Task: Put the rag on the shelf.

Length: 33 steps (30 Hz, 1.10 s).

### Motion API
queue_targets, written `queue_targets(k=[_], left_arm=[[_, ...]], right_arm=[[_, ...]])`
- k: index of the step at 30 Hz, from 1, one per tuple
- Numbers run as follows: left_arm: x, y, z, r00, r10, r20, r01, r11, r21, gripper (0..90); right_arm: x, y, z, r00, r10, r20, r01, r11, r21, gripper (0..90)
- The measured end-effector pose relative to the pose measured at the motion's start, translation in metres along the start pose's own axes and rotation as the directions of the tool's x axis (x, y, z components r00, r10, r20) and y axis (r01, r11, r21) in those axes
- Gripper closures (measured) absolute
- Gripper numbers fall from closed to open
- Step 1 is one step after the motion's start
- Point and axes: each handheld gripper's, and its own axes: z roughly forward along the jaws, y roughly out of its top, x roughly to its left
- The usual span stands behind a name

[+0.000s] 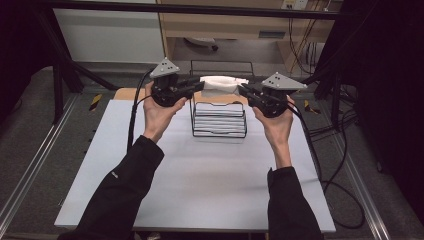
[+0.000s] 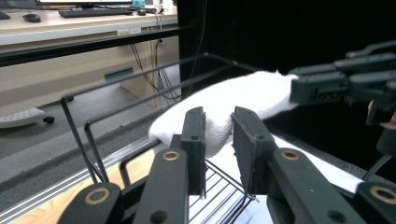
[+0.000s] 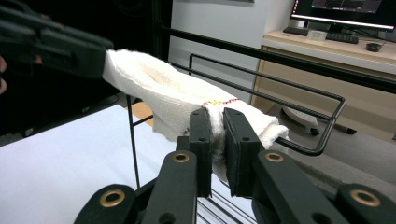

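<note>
Both tongs, left tongs (image 1: pixel 197 86) and right tongs (image 1: pixel 243 90), are clamped on a white towel (image 1: pixel 219 84) above a wire rack (image 1: pixel 219 120) on the white table (image 1: pixel 210 175); no writing is legible.

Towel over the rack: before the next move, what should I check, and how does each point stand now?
1. Left gripper clamped on the towel: ok, cloth sits between its jaws.
2. Right gripper clamped on the towel's other end: ok.
3. Towel held above the rack, across its top bars: ok.
4. Towel spread flat: not ok, it is bunched and sags between the grippers.
5. Rack upright on the table: ok.
6. Towel touching the top bars: cannot tell.
</note>
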Motion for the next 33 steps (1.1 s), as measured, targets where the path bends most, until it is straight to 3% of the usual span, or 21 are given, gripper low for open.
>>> queue_targets(k=[5, 11, 17, 27, 30, 33], left_arm=[[0.001, 0.011, -0.005, 0.9998, -0.007, -0.019, 0.007, 0.9998, -0.018, 75.1], [0.001, 0.014, 0.012, 0.9998, -0.018, -0.008, 0.019, 0.9988, 0.046, 85.3], [-0.003, 0.006, 0.022, 0.9995, -0.021, 0.025, 0.018, 0.9952, 0.096, 89.6], [-0.005, -0.006, 0.025, 0.9998, -0.003, 0.021, 0.000, 0.9917, 0.129, 89.8], [-0.005, -0.008, 0.026, 0.9998, 0.008, 0.016, -0.010, 0.9903, 0.138, 89.9], [-0.006, -0.011, 0.028, 0.9997, 0.020, 0.011, -0.021, 0.9879, 0.154, 89.8]], right_arm=[[0.000, -0.004, 0.000, 1.0000, -0.001, -0.001, 0.001, 1.000, 0.002, 82.6], [-0.001, -0.007, 0.001, 1.0000, 0.004, -0.004, -0.004, 1.000, -0.005, 82.5], [0.000, -0.009, 0.001, 1.0000, -0.009, -0.003, 0.009, 1.000, -0.001, 82.0], [0.001, -0.009, -0.002, 0.9997, -0.006, -0.022, 0.006, 1.000, -0.006, 75.6], [0.002, -0.004, -0.008, 0.9992, 0.007, -0.039, -0.008, 1.000, -0.023, 68.3], [0.003, 0.002, -0.012, 0.9988, 0.015, -0.047, -0.018, 0.998, -0.053, 68.7]])
